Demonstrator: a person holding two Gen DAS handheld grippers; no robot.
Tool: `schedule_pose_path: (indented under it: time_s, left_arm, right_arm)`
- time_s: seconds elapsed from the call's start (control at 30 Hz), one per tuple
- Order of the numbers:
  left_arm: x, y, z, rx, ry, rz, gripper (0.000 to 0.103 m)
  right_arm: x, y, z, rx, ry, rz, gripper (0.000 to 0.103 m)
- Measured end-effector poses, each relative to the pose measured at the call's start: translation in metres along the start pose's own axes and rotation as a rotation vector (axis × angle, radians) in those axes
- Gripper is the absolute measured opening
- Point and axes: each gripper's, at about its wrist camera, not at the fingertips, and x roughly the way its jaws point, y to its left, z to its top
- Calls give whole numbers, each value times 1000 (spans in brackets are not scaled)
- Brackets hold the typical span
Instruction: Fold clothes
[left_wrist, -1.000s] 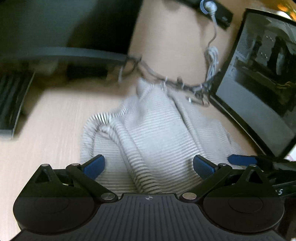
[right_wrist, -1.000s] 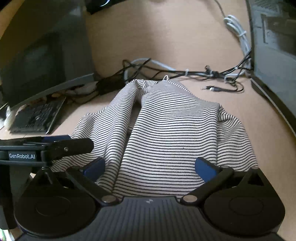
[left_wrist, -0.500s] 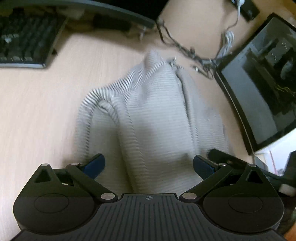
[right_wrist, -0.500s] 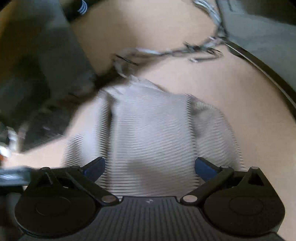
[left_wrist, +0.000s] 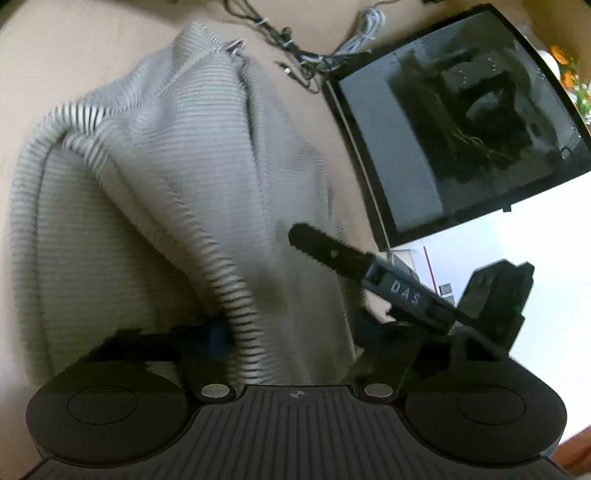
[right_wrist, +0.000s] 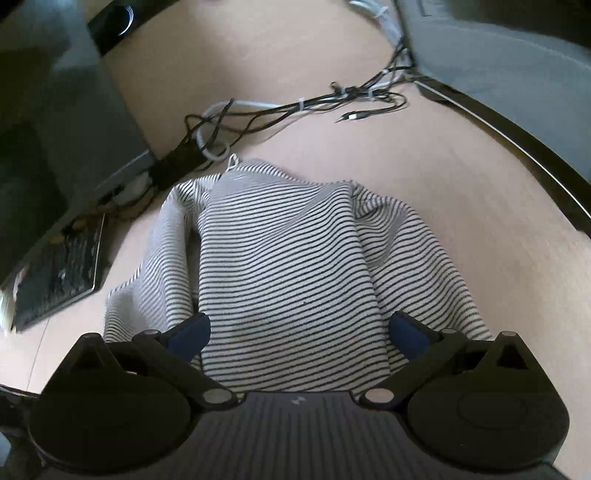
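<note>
Office or computer workstation. Light wood-grain desk (right_wrist: 461, 229); black keyboard (right_wrist: 62, 269) at the left edge; bundled cables (right_wrist: 295, 107) tied with clips; dark monitor (right_wrist: 51, 122) on a grey base; glass-sided computer case (left_wrist: 461, 122) with internal hardware visible.

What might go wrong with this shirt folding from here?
The left hand-held gripper has jaws that have just been closing with only a bunched ridge of the striped shirt between them, so it may lift crookedly. The right hand-held gripper is open over the hem, gripping nothing; that side might drag. The shirt's far edge lies near loose cables, which could snag.
</note>
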Motion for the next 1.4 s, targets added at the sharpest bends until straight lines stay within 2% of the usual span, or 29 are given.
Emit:
schedule_pose_path:
  time_s: [0.03,0.07,0.17,0.3,0.37,0.43,0.5,0.57,0.6,0.67,0.7,0.73,0.83,0.9,0.97,1.0,1.03,1.07,1.13,1.2,1.27,1.37,1.4]
  left_arm:
    - [-3,1,6,-9,-18,-16,29]
    - [-9,2,13,-17,-47,-35,25]
    - [-45,2,36,-5,-231,-58,23]
    - [-101,12,63,-42,-456,-10,19]
    - [-129,23,72,-87,-555,23,19]
    - [-150,43,78,-195,-622,51,20]
    - [-164,68,80,-315,-671,87,25]
    - [-175,87,77,-393,-726,162,44]
    - [-181,95,72,-431,-750,180,56]
    - [-188,100,64,-469,-786,211,63]
    - [-188,99,61,-471,-798,229,70]
    - [-188,95,58,-454,-800,257,77]
    - [-186,77,50,-333,-779,330,89]
    - [-180,63,42,-220,-762,337,96]
    - [-167,48,35,-96,-712,334,98]
    - [-157,40,34,-34,-674,332,99]
    - [-143,31,33,17,-631,333,99]
    - [-129,23,32,62,-590,337,99]
    - [-105,14,29,124,-526,339,100]
    - [-86,12,29,128,-483,338,100]
    - [-77,17,30,87,-466,336,100]
    - [-73,32,35,-3,-467,332,100]
    - [-73,38,38,-41,-472,328,100]
  right_arm:
    - [-2,2,-1,6,-5,-23,95]
    - [-4,3,-1,8,-11,-45,92]
    - [-9,9,-6,-37,-12,-131,87]
    - [-14,14,-11,-124,-13,-203,75]
    - [-16,18,-9,-187,-27,-217,53]
    - [-16,28,-2,-239,-50,-210,43]
    - [-17,38,7,-290,-74,-200,42]
    - [-11,53,11,-352,-72,-173,43]
    - [-7,61,13,-383,-69,-158,46]
    - [0,77,16,-446,-62,-128,61]
    - [4,85,18,-478,-59,-113,62]
    - [10,91,17,-510,-49,-112,63]
    - [35,103,12,-600,-13,-154,63]
    - [43,104,12,-649,-5,-176,59]
    - [39,102,16,-719,-9,-161,24]
    - [34,102,20,-753,-14,-143,17]
    - [28,102,26,-803,-42,-166,4]
    - [22,101,34,-861,-88,-211,4]
    - [9,85,63,-885,-160,-323,4]
    - [1,65,93,-872,-212,-428,4]
    - [-1,40,120,-823,-238,-513,5]
    - [3,23,134,-770,-269,-571,6]
    - [3,21,135,-734,-274,-555,7]
